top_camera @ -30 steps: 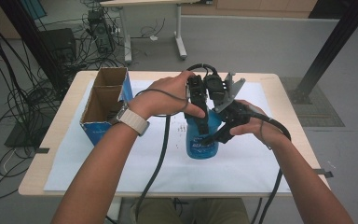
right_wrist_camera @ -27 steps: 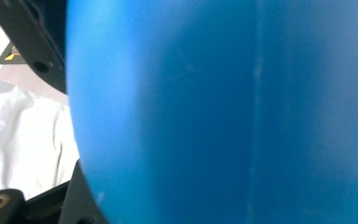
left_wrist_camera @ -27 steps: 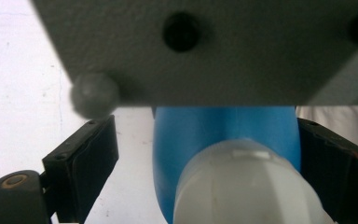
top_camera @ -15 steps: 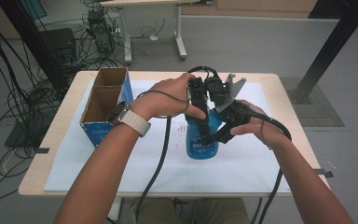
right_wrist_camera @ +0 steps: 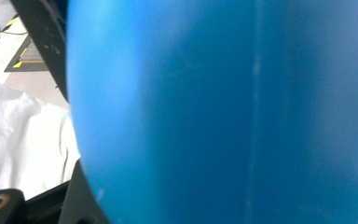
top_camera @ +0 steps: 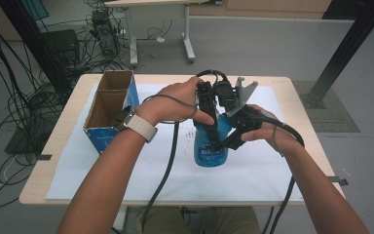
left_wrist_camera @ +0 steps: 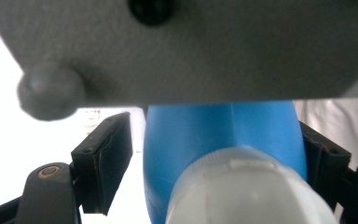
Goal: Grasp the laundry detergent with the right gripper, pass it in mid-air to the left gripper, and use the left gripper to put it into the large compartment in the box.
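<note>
A blue bottle [top_camera: 211,146] stands upright beside the cardboard box [top_camera: 108,109], its body pinched by the right gripper [top_camera: 224,141], while the left gripper [left_wrist_camera: 214,154] straddles its white cap [left_wrist_camera: 247,191] from above, jaws just closing, one pad not yet touching.

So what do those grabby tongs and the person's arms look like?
Both tongs, left and right, are black, each trailing a thick black cable. A grey three-cornered plate sits on top. Flat black pads line the left jaws. The arms are bare, with a white-strapped watch on the left wrist.
</note>
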{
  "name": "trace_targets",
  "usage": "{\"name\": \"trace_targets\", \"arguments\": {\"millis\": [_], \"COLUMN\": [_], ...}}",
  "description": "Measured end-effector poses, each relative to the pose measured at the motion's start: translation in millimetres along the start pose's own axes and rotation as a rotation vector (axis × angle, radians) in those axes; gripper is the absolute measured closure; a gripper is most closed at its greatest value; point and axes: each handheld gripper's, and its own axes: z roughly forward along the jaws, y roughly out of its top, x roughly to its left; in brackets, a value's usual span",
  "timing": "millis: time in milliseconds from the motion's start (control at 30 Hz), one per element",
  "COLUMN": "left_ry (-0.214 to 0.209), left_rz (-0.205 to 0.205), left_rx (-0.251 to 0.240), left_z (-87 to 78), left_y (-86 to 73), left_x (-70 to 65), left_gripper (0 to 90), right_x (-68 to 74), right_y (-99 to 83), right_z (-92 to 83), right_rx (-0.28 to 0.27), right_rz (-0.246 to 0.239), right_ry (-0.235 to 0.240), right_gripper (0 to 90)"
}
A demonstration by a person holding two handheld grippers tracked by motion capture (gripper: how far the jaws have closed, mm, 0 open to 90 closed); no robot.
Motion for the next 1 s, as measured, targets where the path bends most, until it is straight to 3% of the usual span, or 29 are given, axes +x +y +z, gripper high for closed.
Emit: {"name": "trace_targets", "arguments": {"millis": [633,1000], "left_ry": [-0.040,-0.039], "left_rz": [0.011,0.016], "left_rx": [-0.003,-0.002], "left_z": [1.7,3.0], "left_y": [-1.5,-2.3], "left_x": [0.1,-0.1], "left_gripper": [37.0,37.7], "right_x": [0.0,-0.2], "right_y": [-1.1,-1.8], "right_z": [0.4,0.9], "right_rx": [-0.007,-0.006], "right_rz": [0.007,0.009], "right_ry": [0.006,0.009], "right_gripper": [43.8,43.8]}}
